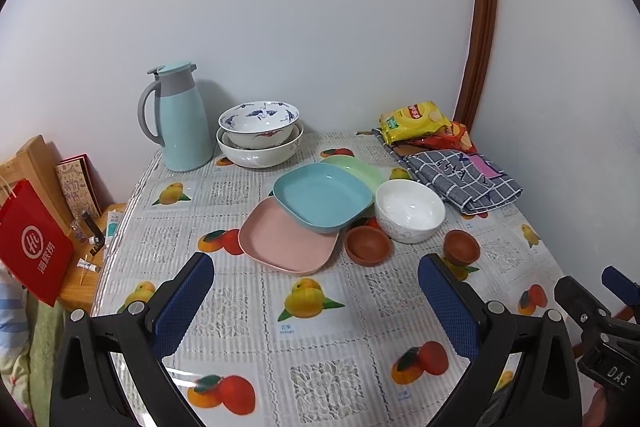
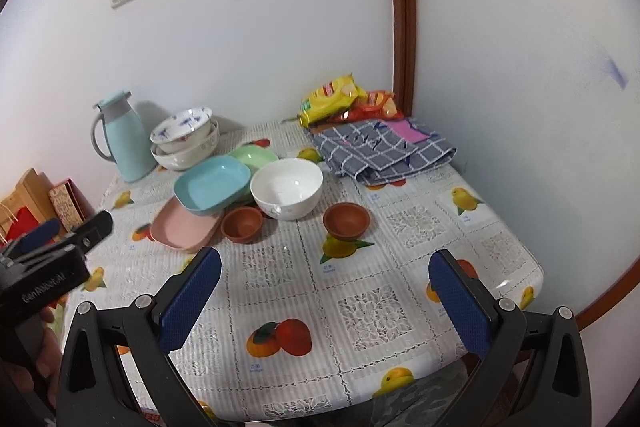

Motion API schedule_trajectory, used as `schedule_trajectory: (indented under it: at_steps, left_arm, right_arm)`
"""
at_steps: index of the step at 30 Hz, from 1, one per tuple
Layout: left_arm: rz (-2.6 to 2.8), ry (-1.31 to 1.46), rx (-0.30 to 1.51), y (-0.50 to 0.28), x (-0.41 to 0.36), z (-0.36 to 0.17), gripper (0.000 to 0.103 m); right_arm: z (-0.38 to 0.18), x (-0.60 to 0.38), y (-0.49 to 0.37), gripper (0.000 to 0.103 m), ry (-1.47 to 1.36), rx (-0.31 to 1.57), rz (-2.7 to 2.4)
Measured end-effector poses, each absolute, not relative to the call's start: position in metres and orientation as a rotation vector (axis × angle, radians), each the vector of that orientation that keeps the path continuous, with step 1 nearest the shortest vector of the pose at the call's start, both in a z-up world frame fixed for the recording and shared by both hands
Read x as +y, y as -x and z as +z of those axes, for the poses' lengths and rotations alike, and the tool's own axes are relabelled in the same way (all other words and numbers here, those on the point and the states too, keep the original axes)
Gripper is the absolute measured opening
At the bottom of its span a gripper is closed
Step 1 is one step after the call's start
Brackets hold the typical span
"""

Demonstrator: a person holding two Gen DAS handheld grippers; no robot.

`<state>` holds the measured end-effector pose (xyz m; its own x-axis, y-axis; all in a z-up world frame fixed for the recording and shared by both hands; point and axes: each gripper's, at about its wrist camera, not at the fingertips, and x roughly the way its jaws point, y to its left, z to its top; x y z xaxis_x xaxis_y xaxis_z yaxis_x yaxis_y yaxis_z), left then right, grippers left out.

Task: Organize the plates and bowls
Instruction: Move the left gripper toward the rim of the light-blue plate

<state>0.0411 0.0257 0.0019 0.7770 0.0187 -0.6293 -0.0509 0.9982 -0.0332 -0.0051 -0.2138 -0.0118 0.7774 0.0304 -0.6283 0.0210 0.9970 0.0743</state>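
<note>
Two grippers hang above the near part of the table [image 1: 328, 387], both with the blue fingers spread wide and nothing between them: the left gripper [image 1: 316, 267] is released, and the right gripper [image 2: 325, 259] is released too. The table has a cloth with printed fruits and lace squares. In the middle of it lie three flat plates that overlap: the pink plate [image 1: 286, 241] is lowest and nearest, the blue plate [image 1: 324, 197] rests partly on it, and the green plate [image 1: 356, 167] is behind the blue one, mostly hidden. Just to the right of the blue plate stands a white bowl [image 1: 410, 209], upright. In front of this bowl are two small brown bowls: one small brown bowl [image 1: 368, 245] is just beside the pink plate, and the other brown bowl [image 1: 461, 247] stands apart, more to the right. At the far left, close to the wall, a bowl with blue pattern [image 1: 259, 121] sits inside a bigger white bowl [image 1: 258, 149], and a light blue thermos jug [image 1: 178, 119] stands beside them. At the far right lie a grey checked cloth [image 1: 466, 181] and yellow snack bags [image 1: 416, 121]. A red paper bag [image 1: 34, 243] is to the left of the table.
</note>
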Motion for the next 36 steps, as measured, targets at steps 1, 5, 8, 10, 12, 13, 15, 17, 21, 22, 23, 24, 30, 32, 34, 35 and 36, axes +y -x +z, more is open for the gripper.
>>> schedule_trajectory:
  at_steps: [1,5,8,10,12,13,15,17,21,22,23,24,30,32,34,35,36]
  left_arm:
    - [0.037,0.047,0.683,-0.044,0.027,0.001,0.103]
    - [0.038,0.053,0.698,-0.063,0.038,-0.006,0.103]
    - [0.042,0.059,0.71,-0.077,0.046,-0.011,0.103]
    - [0.058,0.059,0.735,-0.089,0.051,-0.017,0.103]
    - [0.055,0.048,0.751,-0.101,0.055,-0.021,0.103]
    - [0.057,0.037,0.757,-0.105,0.056,-0.022,0.103]
    - [0.078,0.014,0.782,-0.119,0.06,-0.026,0.103]
    - [0.077,0.013,0.799,-0.133,0.066,-0.03,0.103]
    - [0.083,0.018,0.828,-0.155,0.073,-0.041,0.103]
    - [0.083,0.024,0.834,-0.16,0.075,-0.044,0.103]
    - [0.076,0.038,0.836,-0.167,0.078,-0.047,0.103]
    - [0.07,0.05,0.838,-0.171,0.081,-0.05,0.103]
    - [0.068,0.083,0.861,-0.204,0.091,-0.066,0.102]
    - [0.061,0.094,0.871,-0.214,0.094,-0.071,0.1]
    - [0.059,0.106,0.88,-0.223,0.097,-0.076,0.1]
    - [0.059,0.113,0.886,-0.23,0.098,-0.08,0.098]
    - [0.054,0.118,0.893,-0.235,0.099,-0.084,0.096]
  right_arm:
    - [-0.014,-0.213,0.001,0.102,-0.075,0.69,0.0]
    - [-0.024,-0.211,-0.022,0.102,-0.08,0.734,0.0]
    - [-0.032,-0.205,-0.039,0.102,-0.062,0.773,-0.004]
    - [-0.038,-0.198,-0.052,0.102,-0.043,0.794,0.014]
    - [-0.041,-0.192,-0.063,0.102,-0.032,0.801,0.023]
    - [-0.043,-0.189,-0.068,0.102,-0.025,0.802,0.023]
    - [-0.044,-0.185,-0.078,0.102,-0.016,0.8,0.041]
    - [-0.045,-0.181,-0.089,0.102,-0.027,0.796,0.074]
    - [-0.048,-0.174,-0.118,0.102,-0.059,0.794,0.133]
    - [-0.048,-0.171,-0.126,0.102,-0.054,0.786,0.145]
    - [-0.048,-0.168,-0.135,0.102,-0.047,0.777,0.151]
    - [-0.048,-0.163,-0.142,0.102,-0.038,0.772,0.156]
    - [-0.057,-0.137,-0.19,0.096,0.007,0.801,0.216]
    - [-0.064,-0.127,-0.207,0.087,0.026,0.814,0.232]
    - [-0.071,-0.121,-0.222,0.081,0.035,0.829,0.253]
    - [-0.073,-0.118,-0.226,0.08,0.038,0.833,0.259]
    - [-0.078,-0.113,-0.235,0.077,0.049,0.842,0.269]
